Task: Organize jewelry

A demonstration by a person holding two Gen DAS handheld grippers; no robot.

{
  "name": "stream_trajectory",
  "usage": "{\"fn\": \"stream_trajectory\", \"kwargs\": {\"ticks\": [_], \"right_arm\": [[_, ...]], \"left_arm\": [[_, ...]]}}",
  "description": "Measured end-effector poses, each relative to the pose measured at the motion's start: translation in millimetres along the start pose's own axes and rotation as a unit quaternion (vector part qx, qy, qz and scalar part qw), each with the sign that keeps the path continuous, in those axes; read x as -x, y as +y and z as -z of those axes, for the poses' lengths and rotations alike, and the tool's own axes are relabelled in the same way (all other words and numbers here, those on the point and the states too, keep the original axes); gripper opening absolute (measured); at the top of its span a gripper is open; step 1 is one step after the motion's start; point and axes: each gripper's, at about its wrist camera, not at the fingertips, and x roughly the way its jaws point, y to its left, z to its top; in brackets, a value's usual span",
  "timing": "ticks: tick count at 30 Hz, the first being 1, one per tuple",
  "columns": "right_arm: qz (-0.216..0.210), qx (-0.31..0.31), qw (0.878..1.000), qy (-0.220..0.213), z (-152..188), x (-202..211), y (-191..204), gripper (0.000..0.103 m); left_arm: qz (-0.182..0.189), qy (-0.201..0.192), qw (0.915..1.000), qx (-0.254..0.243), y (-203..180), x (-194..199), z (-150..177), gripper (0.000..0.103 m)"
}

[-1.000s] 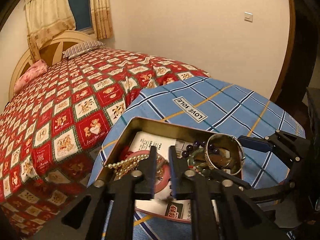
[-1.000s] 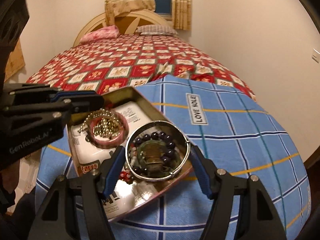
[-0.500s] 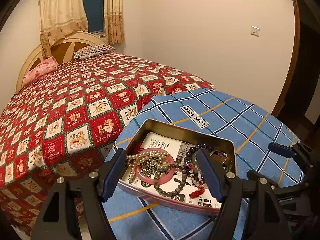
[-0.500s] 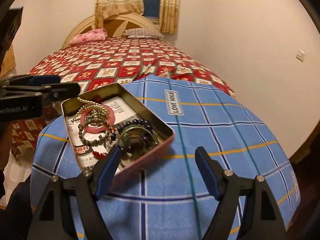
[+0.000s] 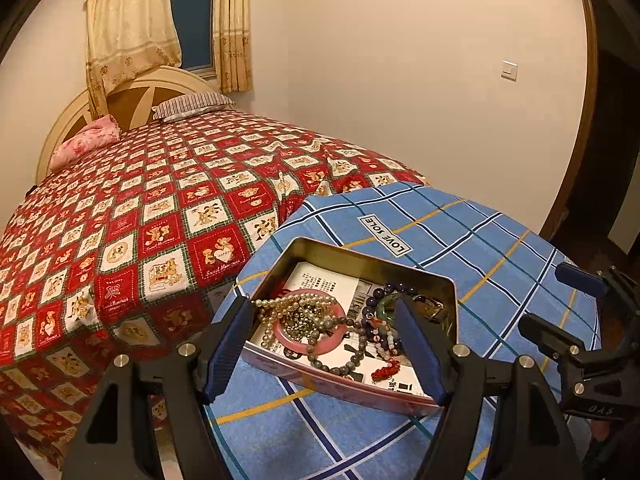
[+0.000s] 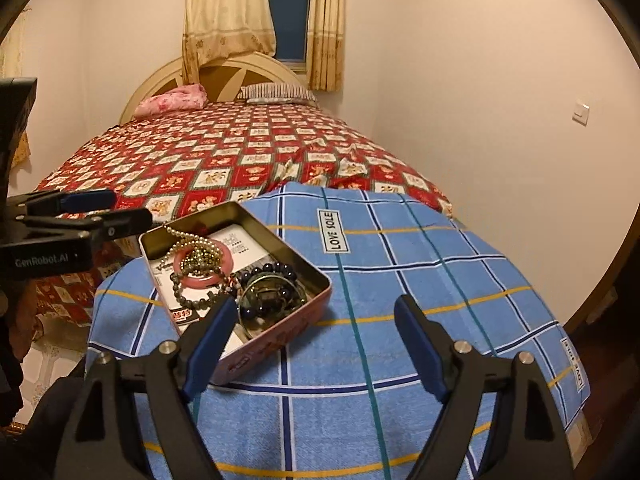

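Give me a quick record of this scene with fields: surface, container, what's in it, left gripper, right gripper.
surface: blue plaid cloth beside a bed
container: open tin on the cloth
contents: pink bangle, pearl strand, grey bead bracelet, purple bead bracelet, metal bangle
left gripper: open, nothing held, fingers in front of the tin
right gripper: jaws opening, nothing between them, above the cloth just right of the tin
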Motion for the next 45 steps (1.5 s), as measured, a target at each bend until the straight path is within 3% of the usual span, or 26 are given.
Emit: {"fn": "stream_trajectory", "kwargs": {"ticks": [45], "right_arm": [[0.013,-0.011,0.999,-0.028,-3.9,13.2,-11.0,0.088]], "left_arm": [[-0.008,-0.01,0.9999,-0.003,-3.3,10.5,-3.2,0.074]]}}
